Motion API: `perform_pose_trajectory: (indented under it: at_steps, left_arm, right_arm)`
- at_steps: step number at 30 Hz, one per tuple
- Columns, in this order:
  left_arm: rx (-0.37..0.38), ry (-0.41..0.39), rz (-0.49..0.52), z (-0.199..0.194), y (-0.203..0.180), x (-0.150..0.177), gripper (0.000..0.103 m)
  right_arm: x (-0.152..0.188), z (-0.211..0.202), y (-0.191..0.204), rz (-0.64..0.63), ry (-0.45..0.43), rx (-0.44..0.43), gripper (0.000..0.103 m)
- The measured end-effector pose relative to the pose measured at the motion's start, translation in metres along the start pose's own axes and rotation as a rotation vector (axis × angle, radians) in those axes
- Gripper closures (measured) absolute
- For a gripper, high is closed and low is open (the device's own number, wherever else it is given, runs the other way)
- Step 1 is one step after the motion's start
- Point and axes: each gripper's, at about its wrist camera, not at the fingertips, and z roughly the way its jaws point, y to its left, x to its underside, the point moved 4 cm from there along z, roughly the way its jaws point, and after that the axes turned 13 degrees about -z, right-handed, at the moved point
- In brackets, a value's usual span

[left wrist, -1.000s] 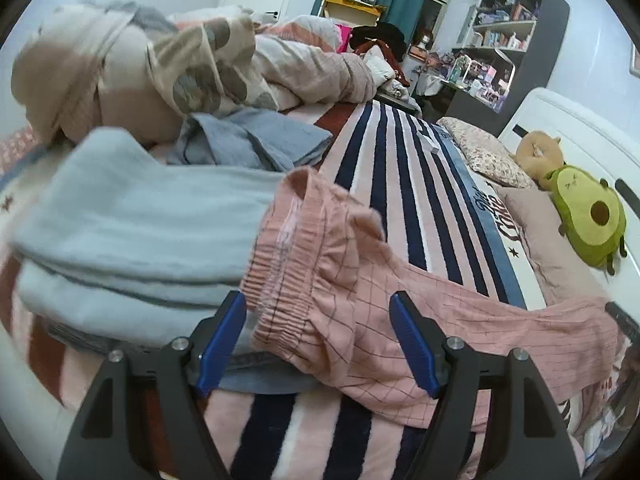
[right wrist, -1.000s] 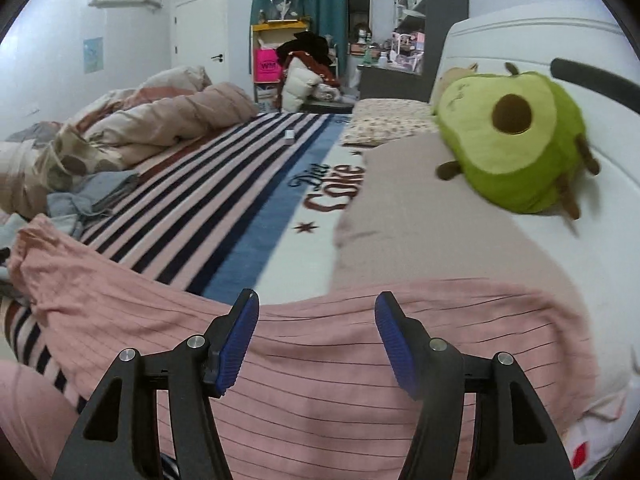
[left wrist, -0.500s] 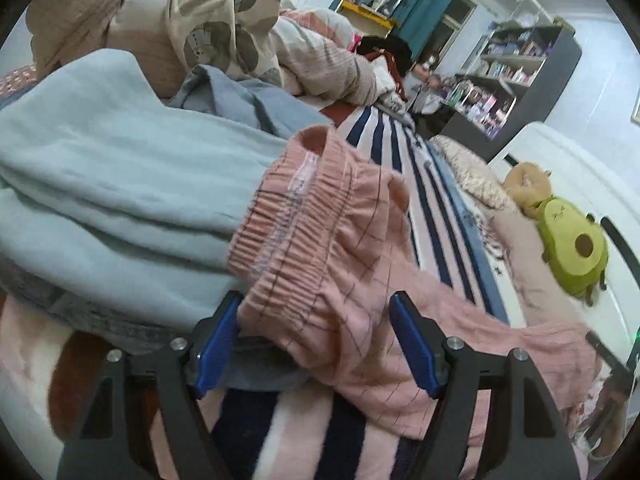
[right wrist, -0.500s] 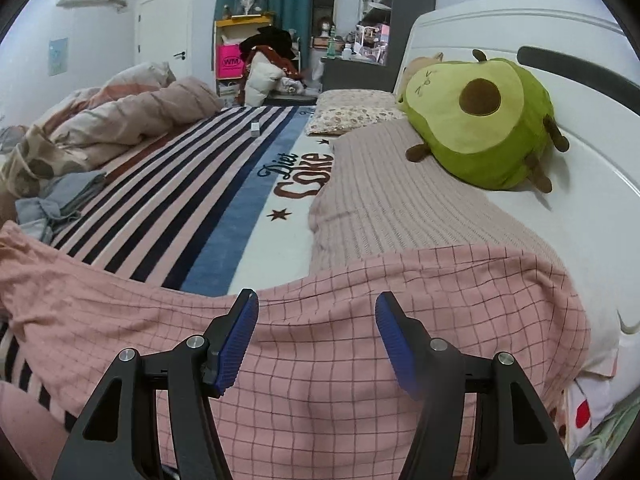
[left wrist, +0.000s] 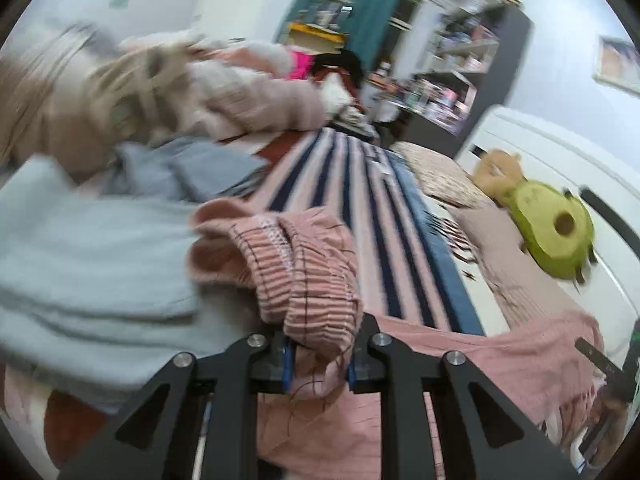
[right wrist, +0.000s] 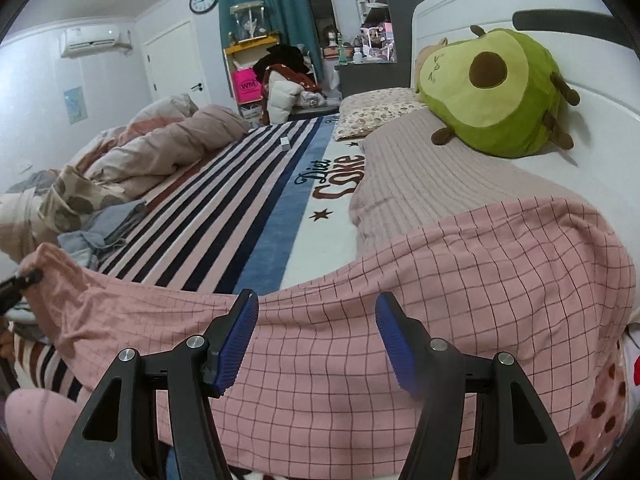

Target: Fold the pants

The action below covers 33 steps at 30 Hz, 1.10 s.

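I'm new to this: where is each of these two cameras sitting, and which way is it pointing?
Left wrist: rides on the left gripper, looking along its black fingers, shut on the waistband of the pink checked pants; striped bedspread beyond.
Right wrist: rides on the right gripper, open above the pants' leg, facing the green avocado plush toy.
Shared: both show the pants, the bedspread and the plush toy.
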Motion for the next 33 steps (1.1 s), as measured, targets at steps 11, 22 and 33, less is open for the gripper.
perform_pose_trajectory:
  at_steps: [11, 22, 33]
  left_arm:
    - [0.261, 0.286, 0.296, 0.055, -0.167, 0.089, 0.088]
    - [0.291, 0.521, 0.404, 0.071, -0.180, 0.160, 0.072]
    - [0.296, 0.299, 0.220, 0.006, -0.088, 0.098, 0.045]
  right_arm:
    - [0.019, -0.016, -0.017, 0.042, -0.043, -0.047, 0.046]
    - [0.031, -0.001, 0.014, 0.045, 0.014, -0.161, 0.046]
    - [0.009, 0.043, 0.107, -0.022, 0.105, -0.371, 0.028]
